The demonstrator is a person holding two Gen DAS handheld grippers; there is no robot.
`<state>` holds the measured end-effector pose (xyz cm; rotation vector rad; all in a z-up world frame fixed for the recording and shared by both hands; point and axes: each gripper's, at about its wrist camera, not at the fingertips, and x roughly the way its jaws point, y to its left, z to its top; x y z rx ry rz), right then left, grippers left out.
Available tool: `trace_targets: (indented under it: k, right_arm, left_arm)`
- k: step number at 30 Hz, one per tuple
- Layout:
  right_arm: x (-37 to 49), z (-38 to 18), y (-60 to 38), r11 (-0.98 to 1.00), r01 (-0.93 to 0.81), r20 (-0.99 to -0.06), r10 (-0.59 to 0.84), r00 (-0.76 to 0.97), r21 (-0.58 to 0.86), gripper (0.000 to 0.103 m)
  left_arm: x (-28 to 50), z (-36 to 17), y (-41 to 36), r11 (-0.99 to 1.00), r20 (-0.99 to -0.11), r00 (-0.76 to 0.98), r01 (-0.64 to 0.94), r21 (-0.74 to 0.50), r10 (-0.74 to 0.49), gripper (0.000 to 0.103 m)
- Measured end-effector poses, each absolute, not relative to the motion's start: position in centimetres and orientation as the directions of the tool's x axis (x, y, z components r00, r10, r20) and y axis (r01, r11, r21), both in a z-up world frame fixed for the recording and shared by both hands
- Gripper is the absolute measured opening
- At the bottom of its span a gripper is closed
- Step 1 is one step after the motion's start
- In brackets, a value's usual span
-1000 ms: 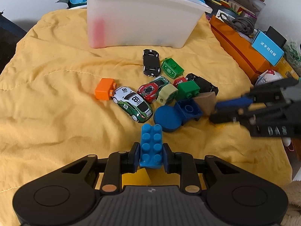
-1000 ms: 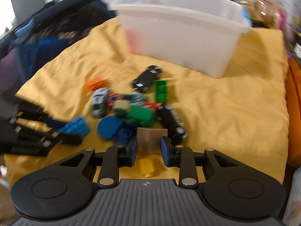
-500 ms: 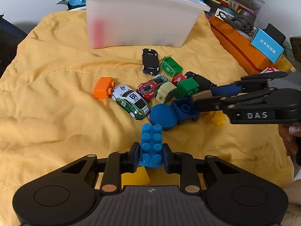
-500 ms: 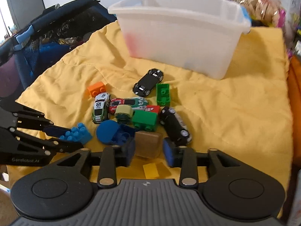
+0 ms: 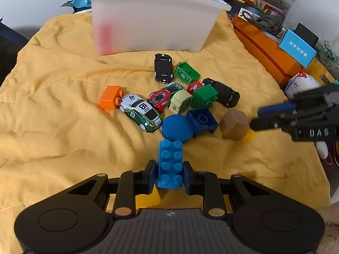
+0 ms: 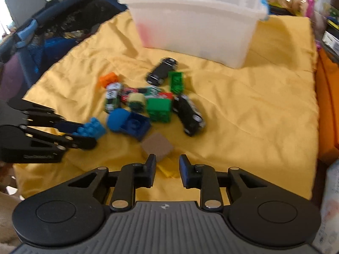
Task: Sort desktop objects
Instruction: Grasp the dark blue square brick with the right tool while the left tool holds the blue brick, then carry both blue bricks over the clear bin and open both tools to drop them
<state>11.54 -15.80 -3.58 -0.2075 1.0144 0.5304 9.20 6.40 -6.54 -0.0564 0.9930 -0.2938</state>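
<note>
Moved: brown block (image 6: pixel 157 146) now free on cloth (image 6: pixel 243 114), right gripper (image 6: pixel 166 169) backed off, jaws just closing, empty
Left gripper (image 5: pixel 169 176): clamps blue brick (image 5: pixel 170 165)
Bin (image 5: pixel 152 19): 12 o'clock of toy pile

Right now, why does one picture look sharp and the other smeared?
Left wrist view: crisp, numbers legible on the white-green toy car, edges bowed by the fisheye lens. Right wrist view: smeared by motion, so the toy pile and the white bin look soft.
</note>
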Motion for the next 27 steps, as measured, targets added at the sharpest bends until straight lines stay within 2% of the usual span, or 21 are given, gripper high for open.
trace_targets:
  k: [1,5,9,13,17,22,23,27]
  right_arm:
    - [11.6,-3.5,-15.9,0.859,-0.505,-0.845,0.328,0.424,0.08,0.035]
    - [11.2,-2.7,-14.2,0.81,-0.585,-0.792,0.388,0.472,0.048,0.035]
    - [11.3,-3.8,-11.1,0.762,-0.647,-0.791,0.417,0.447,0.035,0.038]
    - [11.9,-4.7,-9.3,0.785,-0.619,-0.793,0.366,0.487,-0.018,0.053]
    - [12.8,-5.3,-8.7,0.781,-0.624,-0.807,0.353,0.474,-0.025,0.057]
    - [12.4,-5.7,-7.2,0.694,-0.713,-0.839,0.328,0.434,-0.097,0.055]
    - [12.3,-5.8,-7.0,0.682,-0.724,-0.842,0.328,0.429,-0.104,0.048]
    - [12.4,-5.8,-7.2,0.662,-0.742,-0.86,0.313,0.402,-0.106,0.048]
  left_arm:
    - [9.1,-6.5,6.4,0.96,-0.817,0.511,0.22,-0.175,-0.266,0.029]
    - [9.0,-6.5,6.1,0.962,-0.823,0.51,0.227,-0.154,-0.252,0.029]
    - [8.7,-6.5,6.4,0.964,-0.823,0.511,0.219,-0.152,-0.246,0.029]
    - [8.6,-6.5,6.6,0.963,-0.821,0.512,0.218,-0.158,-0.251,0.03]
    - [8.7,-6.5,6.7,0.961,-0.822,0.509,0.227,-0.16,-0.257,0.03]
    - [8.9,-6.5,6.9,0.958,-0.818,0.507,0.231,-0.172,-0.27,0.03]
    - [9.0,-6.5,6.9,0.957,-0.819,0.506,0.232,-0.175,-0.272,0.03]
    - [9.1,-6.5,6.9,0.955,-0.817,0.504,0.239,-0.177,-0.278,0.03]
